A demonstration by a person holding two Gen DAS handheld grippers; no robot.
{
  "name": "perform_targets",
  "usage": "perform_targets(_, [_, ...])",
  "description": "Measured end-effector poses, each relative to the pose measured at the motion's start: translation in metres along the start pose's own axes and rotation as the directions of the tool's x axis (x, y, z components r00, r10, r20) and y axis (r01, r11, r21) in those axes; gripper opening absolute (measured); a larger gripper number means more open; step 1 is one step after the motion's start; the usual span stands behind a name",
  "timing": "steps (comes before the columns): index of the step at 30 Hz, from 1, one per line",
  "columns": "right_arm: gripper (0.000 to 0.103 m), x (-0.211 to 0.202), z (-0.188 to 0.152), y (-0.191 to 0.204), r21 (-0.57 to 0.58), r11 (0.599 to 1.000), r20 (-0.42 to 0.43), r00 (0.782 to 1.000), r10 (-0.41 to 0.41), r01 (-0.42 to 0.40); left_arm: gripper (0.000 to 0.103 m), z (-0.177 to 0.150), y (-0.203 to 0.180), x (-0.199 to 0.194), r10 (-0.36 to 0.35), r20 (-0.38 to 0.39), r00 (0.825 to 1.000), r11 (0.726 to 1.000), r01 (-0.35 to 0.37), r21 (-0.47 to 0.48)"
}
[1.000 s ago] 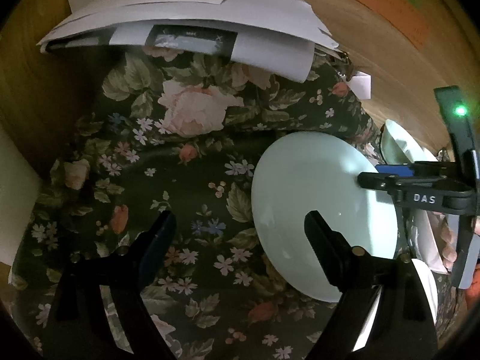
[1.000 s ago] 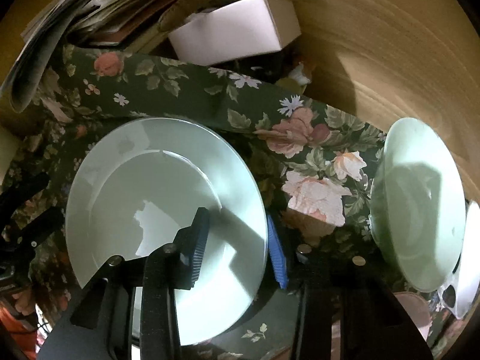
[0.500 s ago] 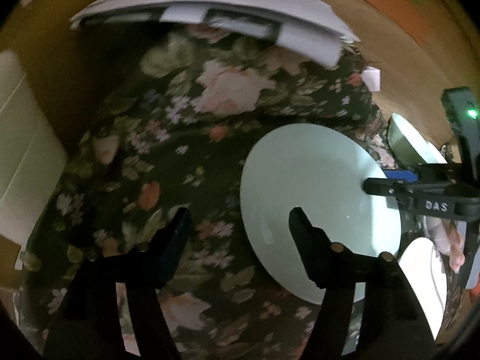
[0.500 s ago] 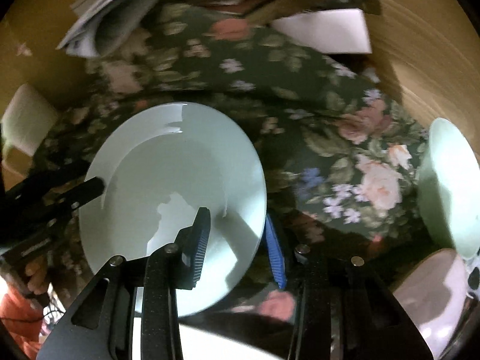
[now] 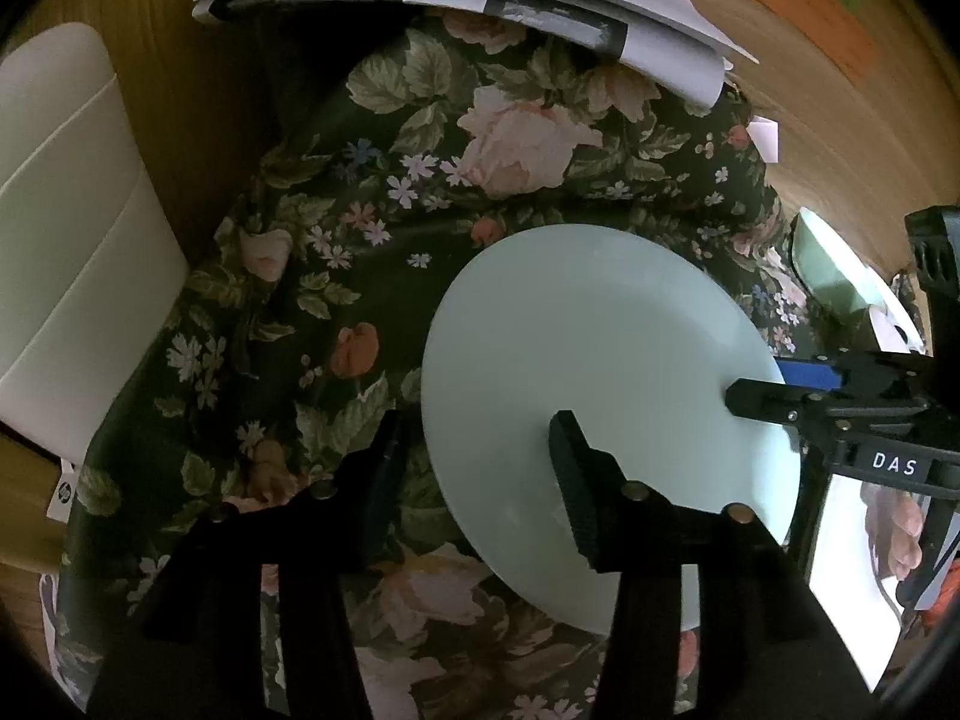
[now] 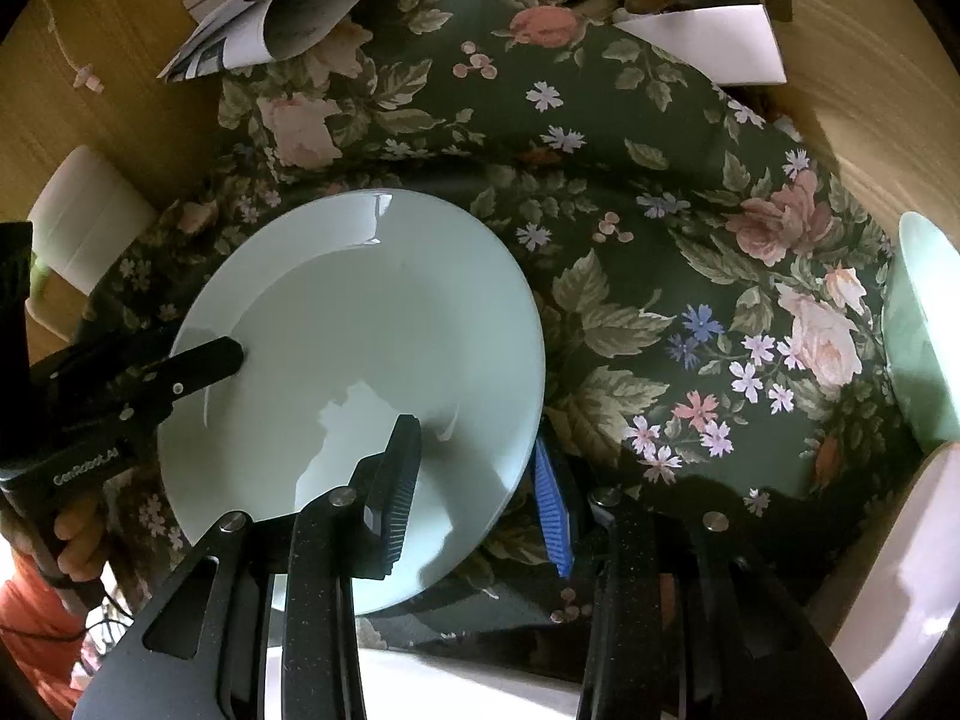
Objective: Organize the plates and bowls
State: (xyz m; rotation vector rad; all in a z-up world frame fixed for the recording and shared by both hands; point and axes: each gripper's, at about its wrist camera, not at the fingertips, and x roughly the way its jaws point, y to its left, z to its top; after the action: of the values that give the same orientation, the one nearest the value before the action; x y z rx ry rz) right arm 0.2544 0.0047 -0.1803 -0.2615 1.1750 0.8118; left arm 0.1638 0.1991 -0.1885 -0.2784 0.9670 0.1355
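Note:
A pale green plate is held above the floral cloth. My right gripper is shut on the plate's near rim, one finger above it and the blue-padded one below. My left gripper straddles the plate's opposite rim, one finger over the plate and one beside it, jaws apart. In the right wrist view the left gripper's finger lies on the plate's left rim. A pale green bowl sits at the cloth's right side.
A stack of papers lies at the cloth's far end. A white box is at the far right. A white container stands at left. White dishes sit near me.
The plate has been carried leftward and farther from the green bowl. My left gripper has closed in on the plate's rim and its jaws have narrowed.

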Motion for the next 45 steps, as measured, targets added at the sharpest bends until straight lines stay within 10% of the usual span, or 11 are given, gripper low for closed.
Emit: perform_targets(45, [0.028, -0.112, -0.037, -0.005, 0.055, 0.998, 0.270, 0.963, 0.007, -0.023, 0.042, -0.012, -0.044, -0.076, -0.045, 0.183, 0.982, 0.999, 0.040, 0.036])
